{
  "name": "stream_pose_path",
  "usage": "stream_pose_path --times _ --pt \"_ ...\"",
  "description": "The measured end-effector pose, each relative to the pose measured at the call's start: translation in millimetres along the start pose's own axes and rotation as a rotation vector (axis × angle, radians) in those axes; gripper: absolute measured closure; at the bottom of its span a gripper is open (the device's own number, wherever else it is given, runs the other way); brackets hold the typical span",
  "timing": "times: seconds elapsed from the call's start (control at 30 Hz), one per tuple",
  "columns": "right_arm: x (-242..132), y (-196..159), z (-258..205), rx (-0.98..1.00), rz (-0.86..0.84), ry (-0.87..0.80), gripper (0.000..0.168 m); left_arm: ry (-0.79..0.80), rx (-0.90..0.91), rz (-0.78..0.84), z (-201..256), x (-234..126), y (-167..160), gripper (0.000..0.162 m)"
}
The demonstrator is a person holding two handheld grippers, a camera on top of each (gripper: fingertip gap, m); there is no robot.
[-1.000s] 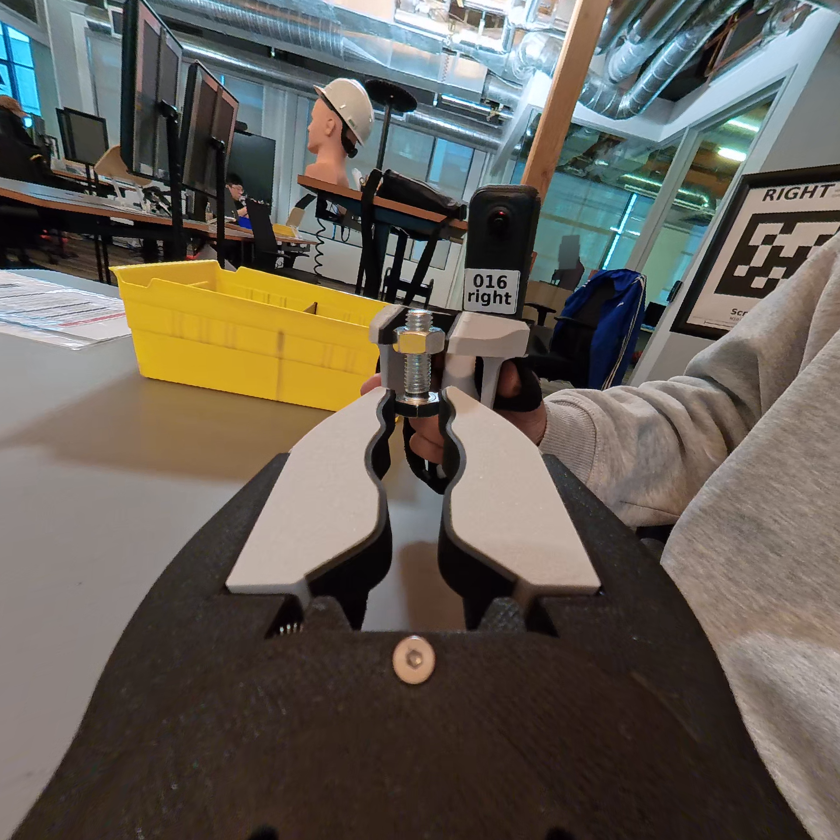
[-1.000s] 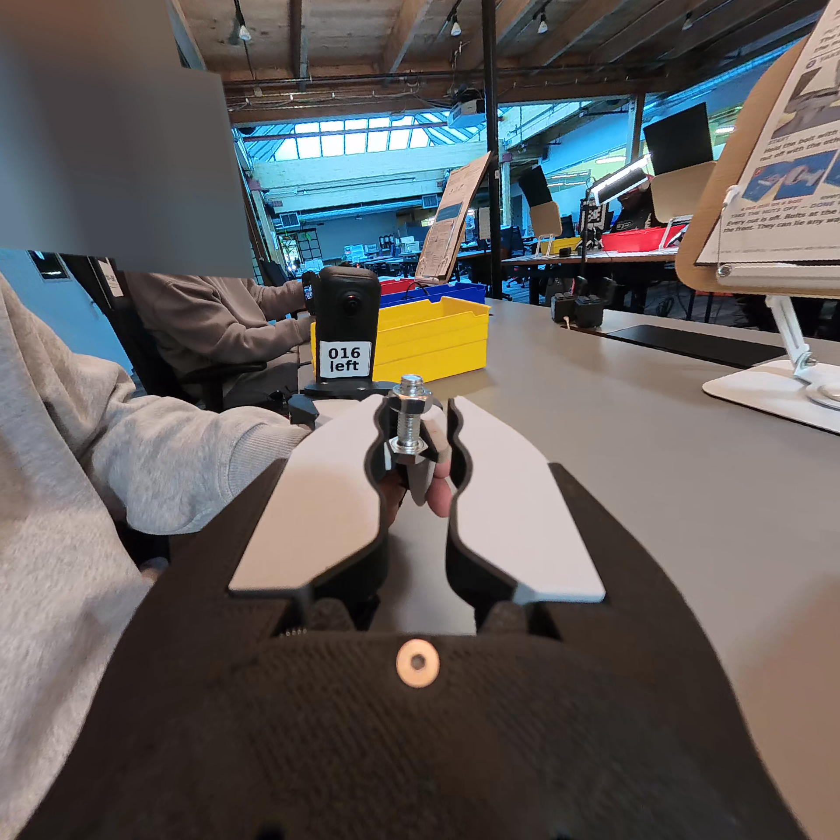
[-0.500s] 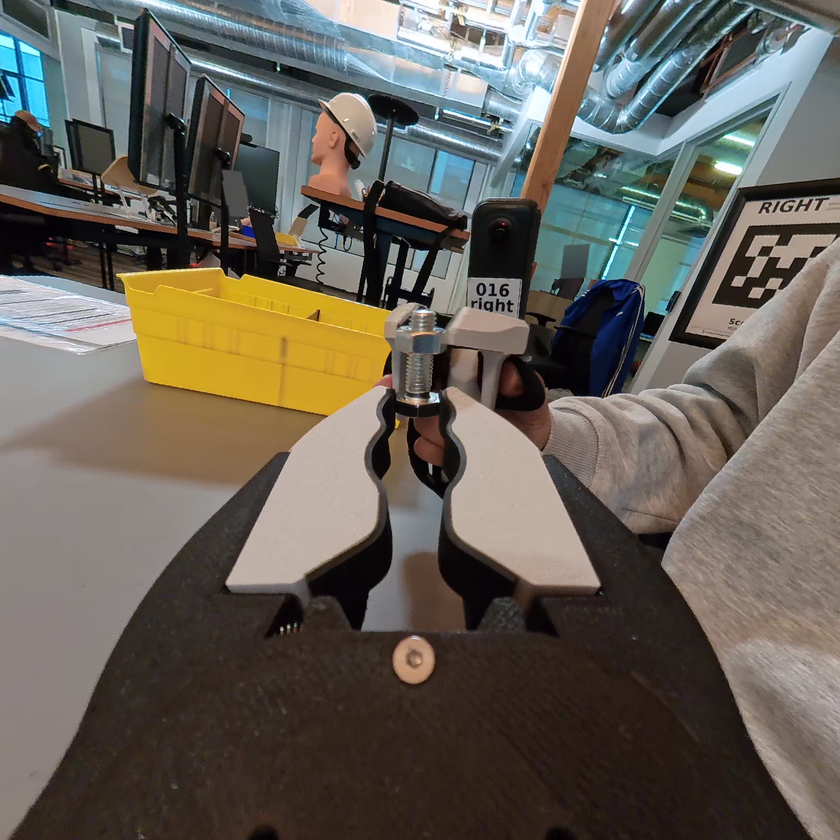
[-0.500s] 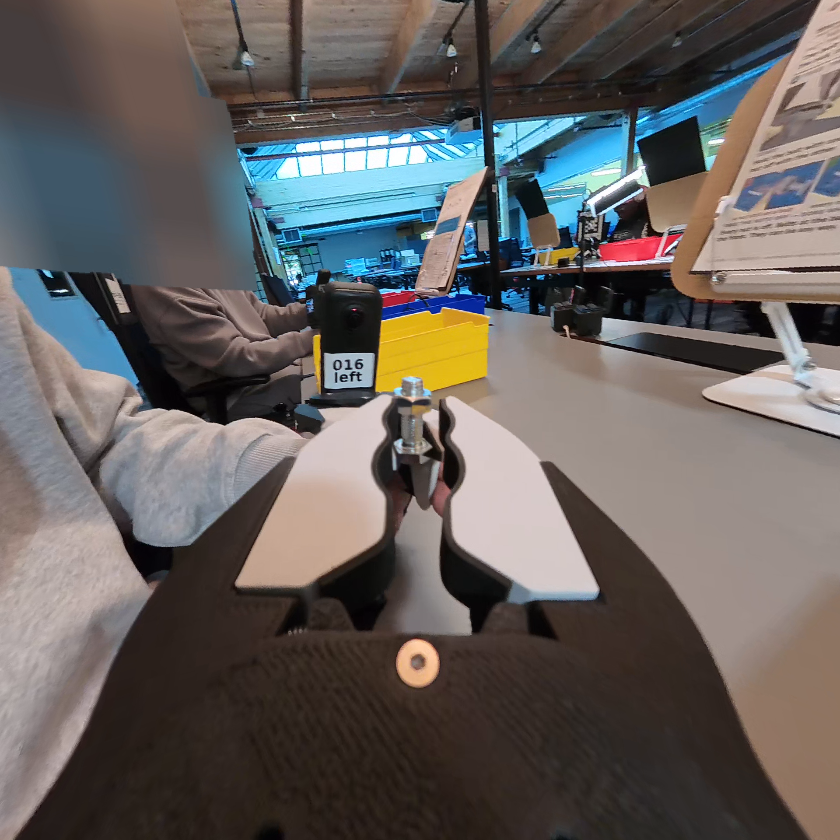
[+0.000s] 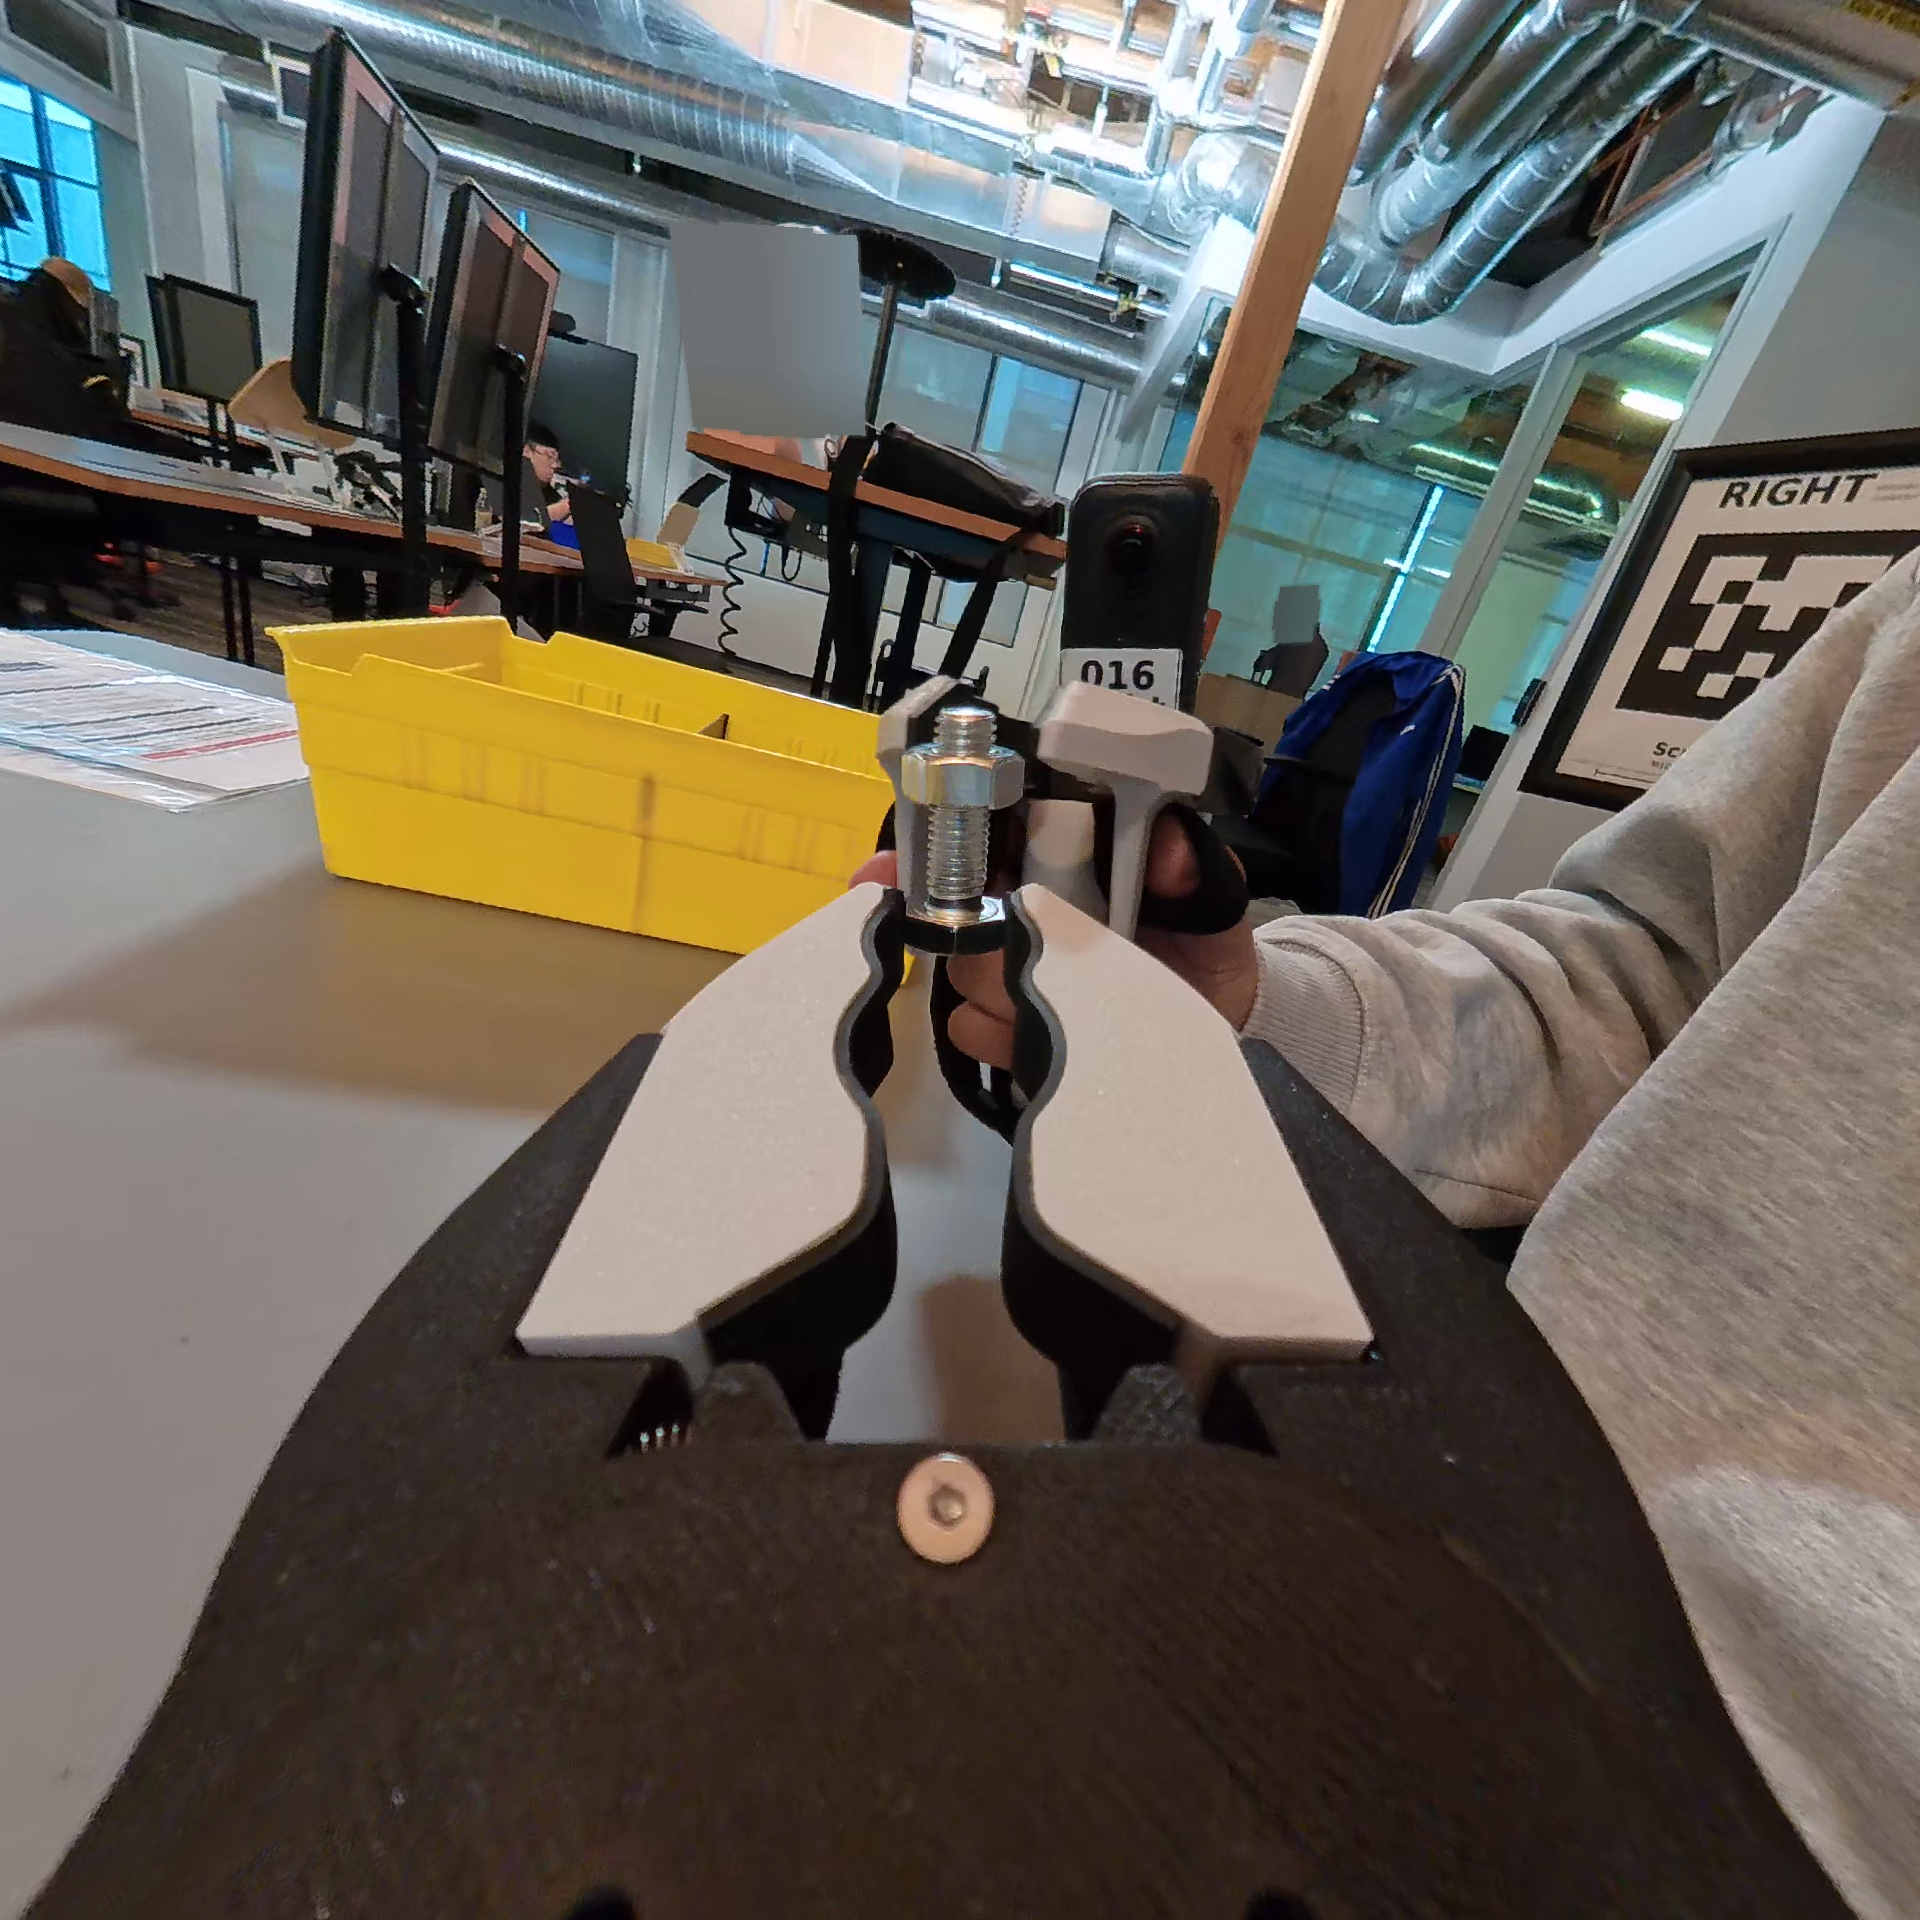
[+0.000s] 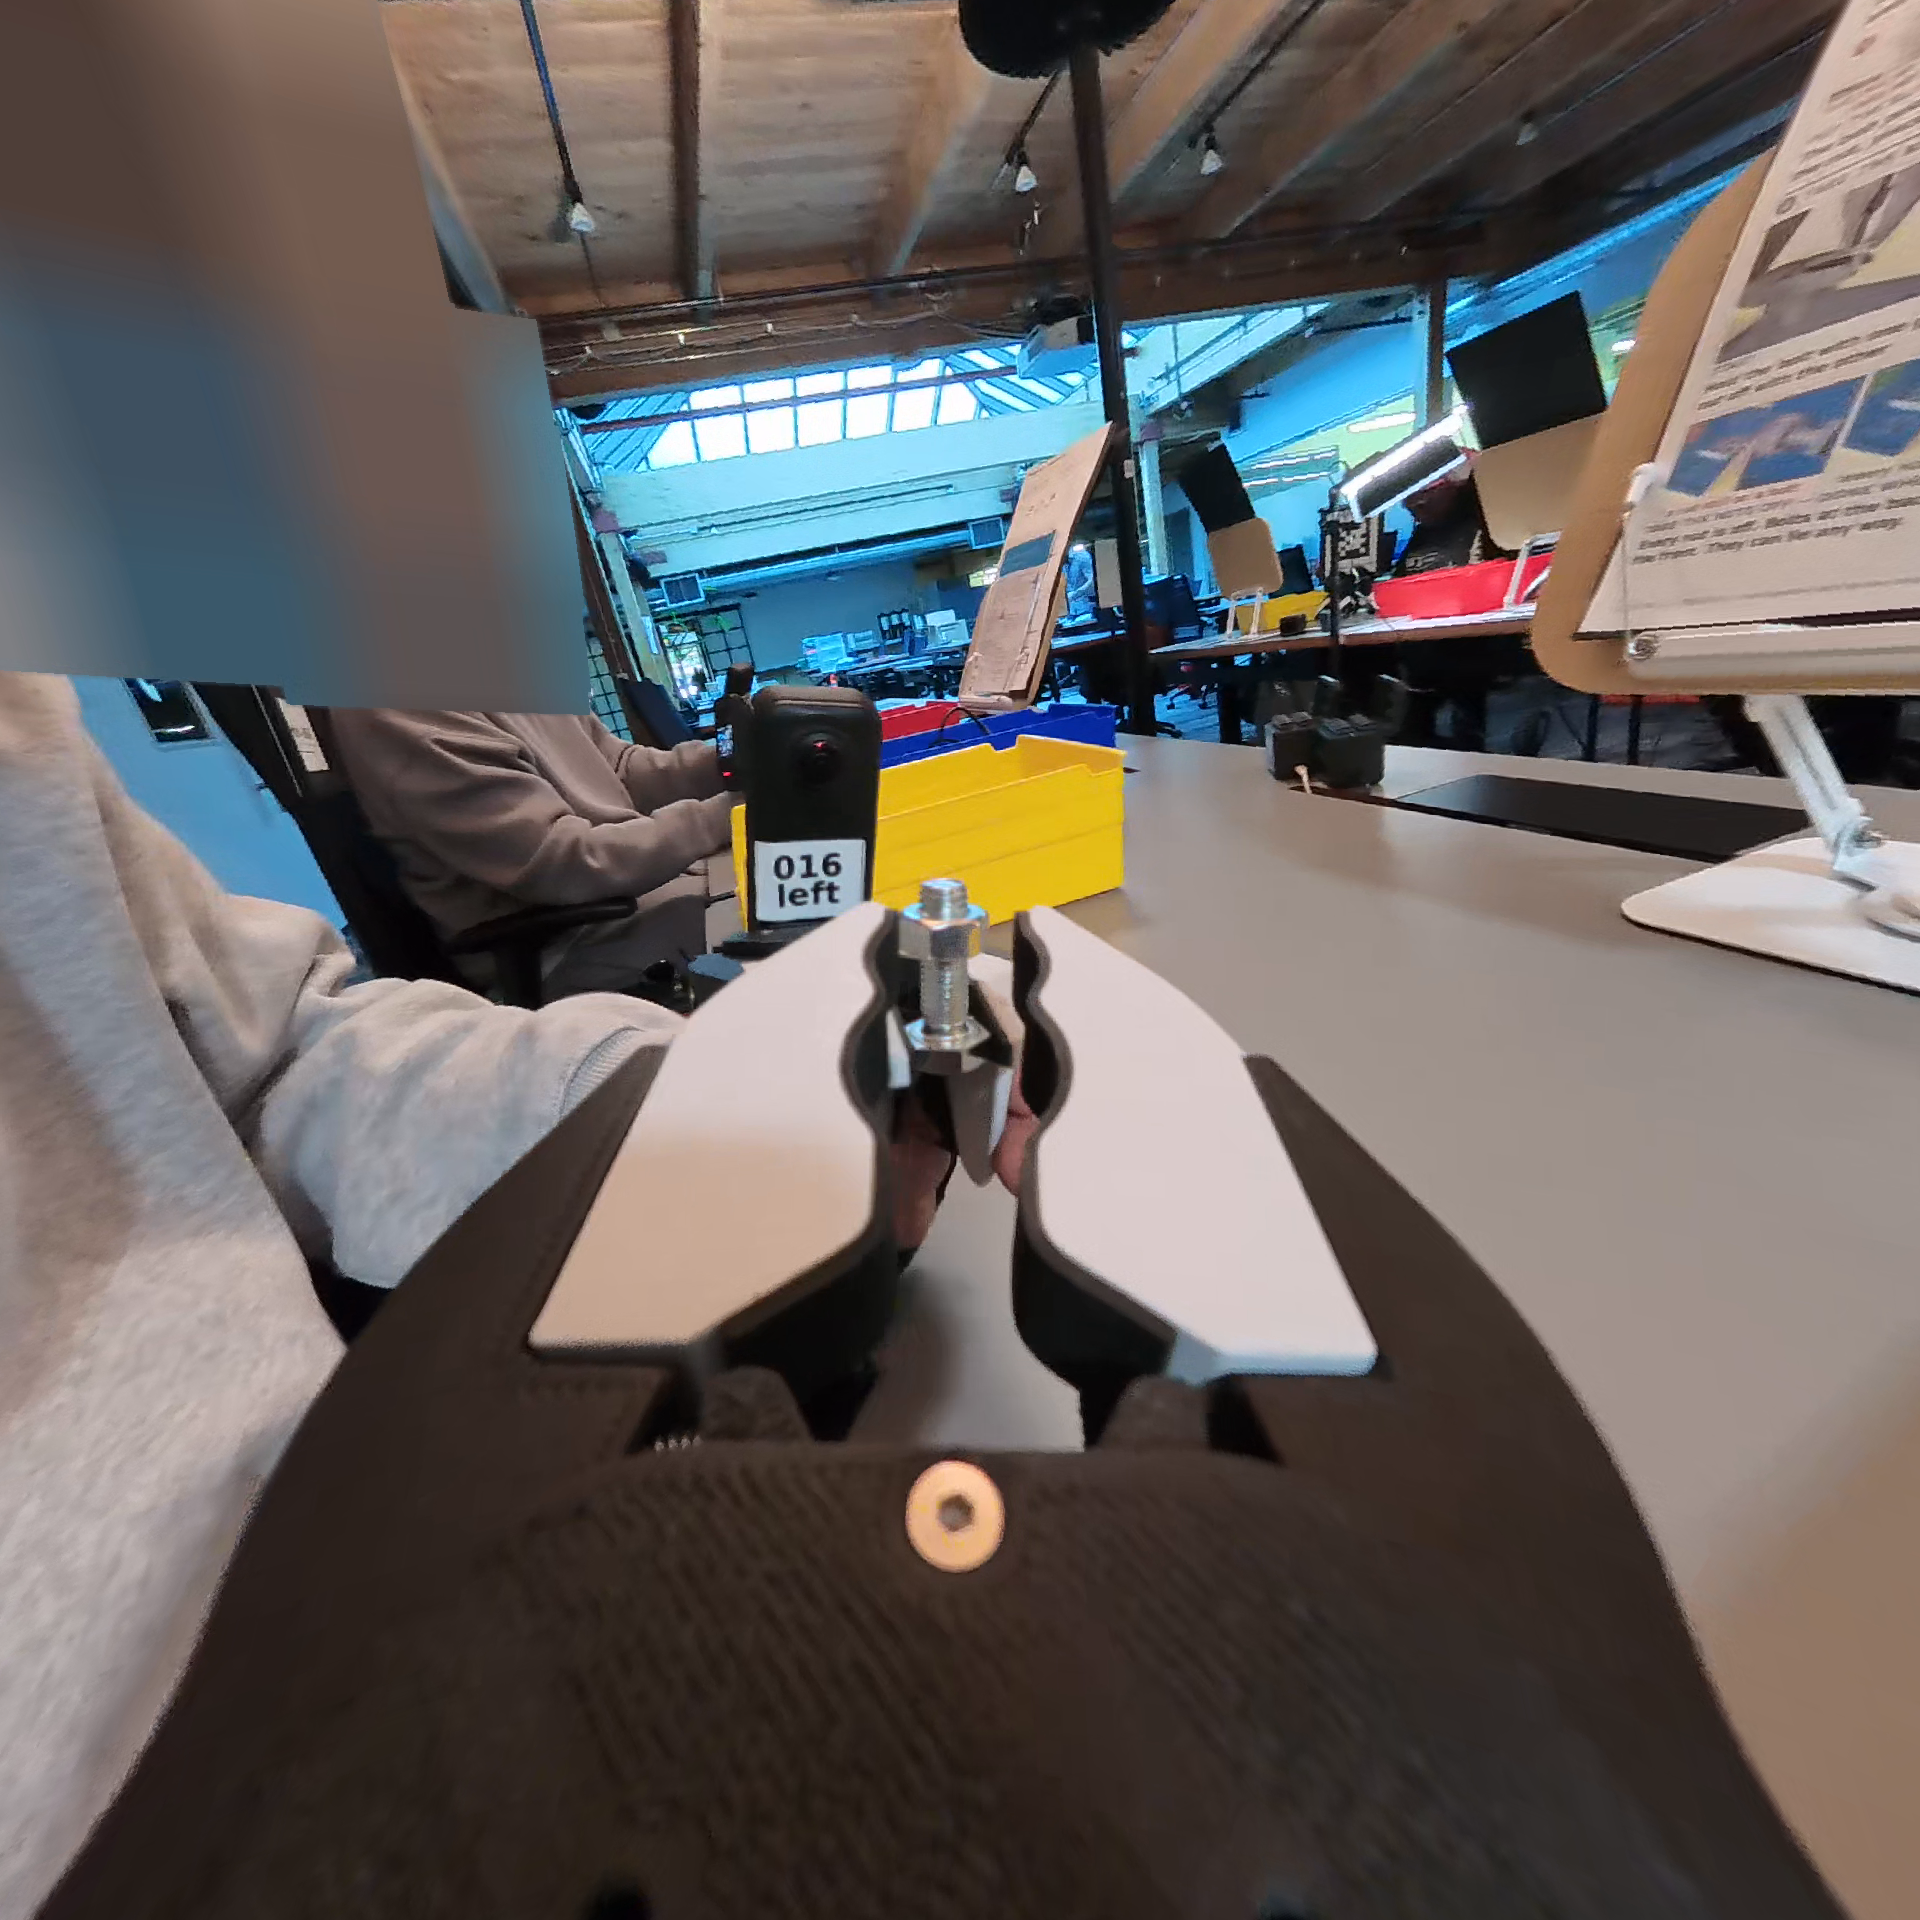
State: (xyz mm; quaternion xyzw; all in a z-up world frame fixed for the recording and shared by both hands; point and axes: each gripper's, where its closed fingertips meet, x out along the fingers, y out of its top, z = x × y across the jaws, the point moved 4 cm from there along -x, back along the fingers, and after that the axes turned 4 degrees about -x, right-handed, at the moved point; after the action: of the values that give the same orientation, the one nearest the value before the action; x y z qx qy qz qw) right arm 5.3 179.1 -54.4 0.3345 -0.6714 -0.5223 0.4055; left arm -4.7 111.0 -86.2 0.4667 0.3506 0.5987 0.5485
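My left gripper (image 5: 948, 914) is shut on the head of a silver bolt (image 5: 951, 852) and holds it upright above the grey table (image 5: 260, 1091). A hex nut (image 5: 961, 774) sits near the top of the thread. My right gripper (image 6: 948, 935) faces the left one, and its fingertips close around the nut (image 6: 940, 932). A thin gap shows on the nut's right side. In the left wrist view the right gripper (image 5: 997, 732) stands just behind the bolt, held by a hand. In the right wrist view the bolt (image 6: 940, 987) rises from the left gripper's fingers (image 6: 982, 1122).
A yellow divided bin (image 5: 582, 769) stands on the table behind the grippers and also shows in the right wrist view (image 6: 997, 831). A printed sheet (image 5: 135, 717) lies far left. A document stand's white base (image 6: 1787, 914) and a black mat (image 6: 1579, 816) are at the right. Another person (image 6: 520, 810) sits beyond. My left and right fingertips are right by each other.
The right gripper has tilted upward and dropped a little around the nut. The left gripper has kept hold of the bolt and barely moved.
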Motion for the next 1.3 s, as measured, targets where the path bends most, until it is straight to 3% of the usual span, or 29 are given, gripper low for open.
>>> stream_pose_path --times 0.23,0.57,0.8,1.03,1.13,1.2,1.3 --pt "-2 -2 9 -0.011 -0.026 -0.072 0.154 0.001 -0.002 0.002 -1 -1 1 0.142" --pt "4 -4 -2 -0.035 -0.034 -0.02 0.142 -0.003 -0.001 -0.005 0 0 -1 0.143" --pt "0 -2 7 -0.028 -0.022 -0.07 0.151 0.001 -0.012 0.015 -2 -2 2 0.143" --pt "3 -1 -1 -0.043 -0.017 -0.029 0.14 -0.003 -0.003 -0.002 0 0 0 0.143" --pt "3 -3 3 -0.048 -0.039 -0.063 0.141 -0.001 -0.002 -0.003 0 0 -1 0.142" --pt "-2 -3 11 -0.045 -0.043 -0.126 0.156 -0.003 -0.012 0.01 -1 -2 1 0.143" --pt "-4 1 9 -0.046 -0.021 -0.098 0.153 -0.002 -0.015 0.018 -1 -2 2 0.143"
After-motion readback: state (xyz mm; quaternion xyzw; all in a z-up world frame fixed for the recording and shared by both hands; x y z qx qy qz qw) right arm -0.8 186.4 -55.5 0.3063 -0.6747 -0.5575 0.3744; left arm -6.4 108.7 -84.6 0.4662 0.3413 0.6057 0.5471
